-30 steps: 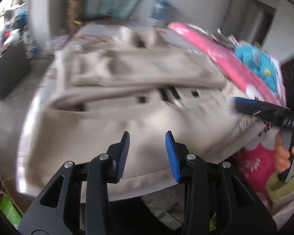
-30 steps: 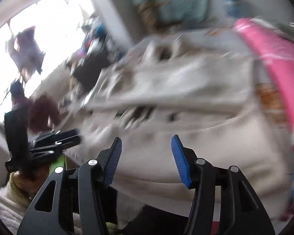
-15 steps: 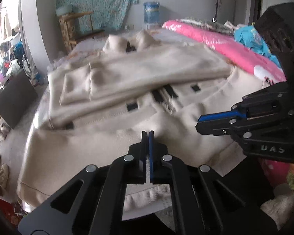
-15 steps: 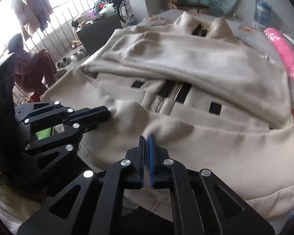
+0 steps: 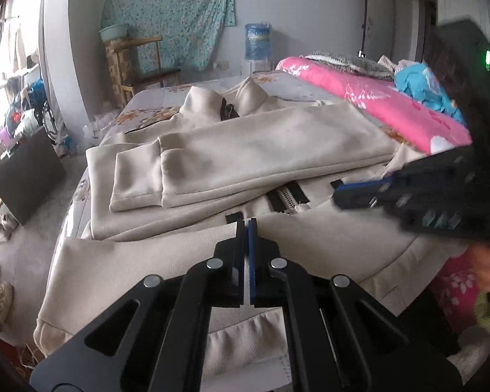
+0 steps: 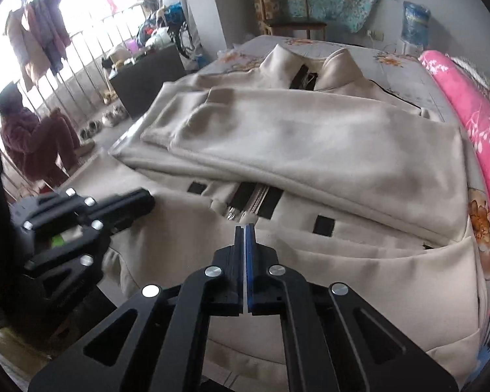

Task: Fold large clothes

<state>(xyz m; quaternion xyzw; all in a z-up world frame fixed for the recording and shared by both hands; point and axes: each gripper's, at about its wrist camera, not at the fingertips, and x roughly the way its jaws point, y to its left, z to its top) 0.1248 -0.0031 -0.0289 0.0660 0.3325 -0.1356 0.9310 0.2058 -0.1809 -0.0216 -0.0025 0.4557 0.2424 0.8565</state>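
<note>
A beige zip-up jacket (image 6: pixel 310 137) lies on a bed (image 6: pixel 405 75), sleeves folded across its chest, just beyond both grippers' clenched, empty fingers (image 5: pixel 248 228) (image 6: pixel 245 232).

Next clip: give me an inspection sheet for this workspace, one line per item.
Surface: bed with floral grey sheet.
Job's things: beige zip-front jacket spread flat, sleeves folded across the chest, lower hem nearest the grippers.
Clutter: rolled pink quilt, blue cloth at the bed's side.
Grippers: left gripper and right gripper, jaws shut, over the hem.
Cables: nothing seen.
Surroundings: wooden chair, water bottle, seated person by the railing.
</note>
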